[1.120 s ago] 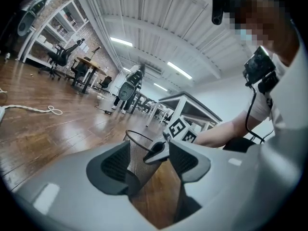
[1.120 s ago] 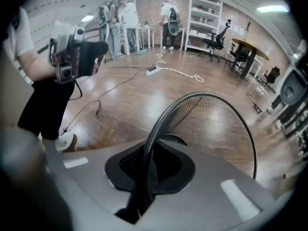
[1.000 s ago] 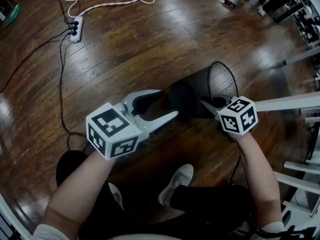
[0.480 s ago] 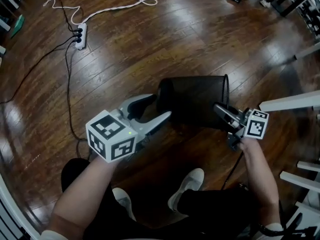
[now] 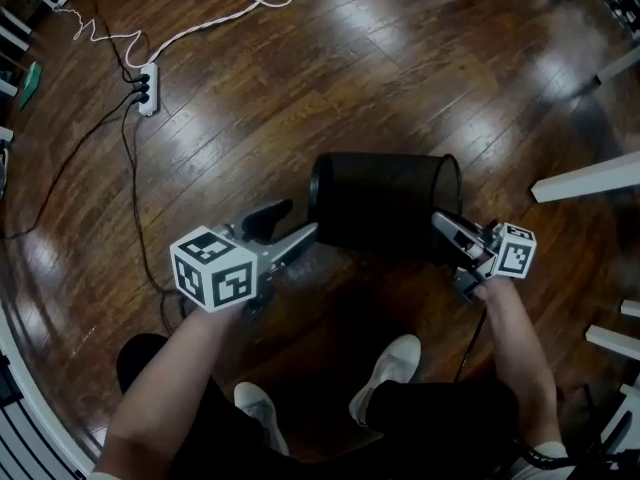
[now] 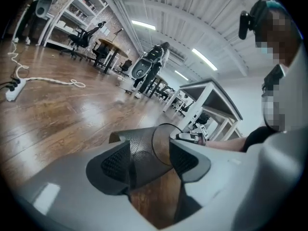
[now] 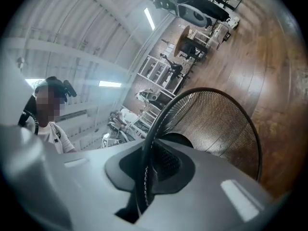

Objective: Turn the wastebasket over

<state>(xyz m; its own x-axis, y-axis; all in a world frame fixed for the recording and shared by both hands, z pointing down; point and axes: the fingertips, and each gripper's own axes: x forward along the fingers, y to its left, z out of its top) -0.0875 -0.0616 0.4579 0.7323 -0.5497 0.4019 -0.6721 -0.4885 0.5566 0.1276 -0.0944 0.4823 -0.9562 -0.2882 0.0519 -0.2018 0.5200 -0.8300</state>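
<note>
My right hand-held gripper (image 5: 447,228) is clamped shut on the wire rim (image 7: 161,119) of the wastebasket (image 5: 385,203), which lies on its side on the wooden floor (image 5: 300,98) just in front of my feet, with its mouth towards my right and its closed base towards my left. My left hand-held gripper (image 5: 286,224) has its jaws wide apart and grips nothing; the basket's base sits just ahead of them. The basket is black see-through wire mesh, round, and narrows from the rim to the base. I judge it light and hollow, stiff at the rolled rim but likely springy in the mesh wall, so the rim is the sound place to pinch. Being round, it may roll or swing about that single grip, so steadying the base edge with the left would help.
</note>
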